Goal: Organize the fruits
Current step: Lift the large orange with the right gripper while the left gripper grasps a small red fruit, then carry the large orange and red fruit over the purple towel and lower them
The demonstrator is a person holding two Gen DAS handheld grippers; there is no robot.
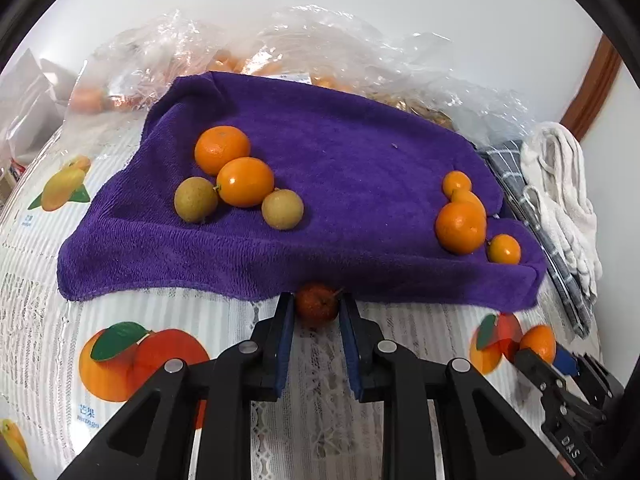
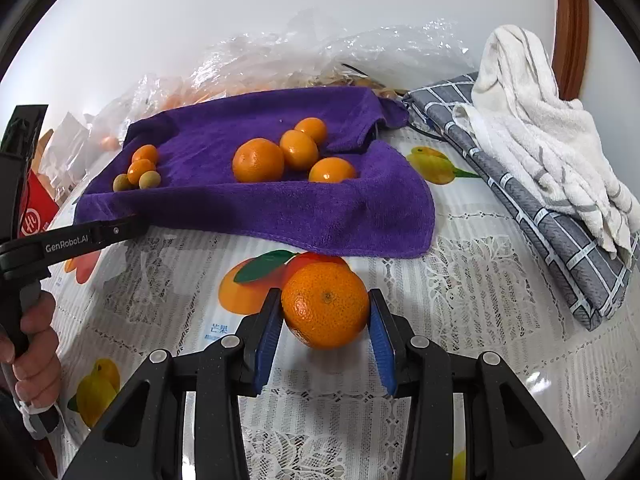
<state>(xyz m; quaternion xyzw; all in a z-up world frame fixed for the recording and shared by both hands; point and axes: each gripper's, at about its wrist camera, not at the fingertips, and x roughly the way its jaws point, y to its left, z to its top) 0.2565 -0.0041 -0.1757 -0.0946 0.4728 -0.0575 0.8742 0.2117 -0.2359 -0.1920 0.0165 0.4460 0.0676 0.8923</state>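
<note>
Two tools, each w/ one fruit between its fingers. Going left to right.

Left tool: pinching a small reddish-brown fruit, pads touching both sides, right at the near hem of the purple towel. Fruit looks roughly round, stem stub pointing up-right, so no long axis to speak of. Ahead and left of this tool, on the towel, sits a cluster: two orange citrus plus two greenish-tan round fruits. Ahead and well to the right, a second cluster, all orange.

Right tool: fingers spread around a mandarin resting on the fruit-print worktop. Left pad touches the skin; right pad sits just beside it, contact hard to confirm, so prob. closing or just let go, can't tell which. Orange cluster lies straight ahead of this tool on the towel, near; mixed cluster is far ahead-left.

Key relation, as a judgement: right tool is nearer the orange group, so the mandarin prob. goes straight fwd over the hem. Left tool is nearer the mixed group.

View differences: right wrist cam shows the person's hand gripping the left tool's handle, plus a white cloth on a grey checked one, to the right. Left cam alone shows the reddish fruit.
</note>
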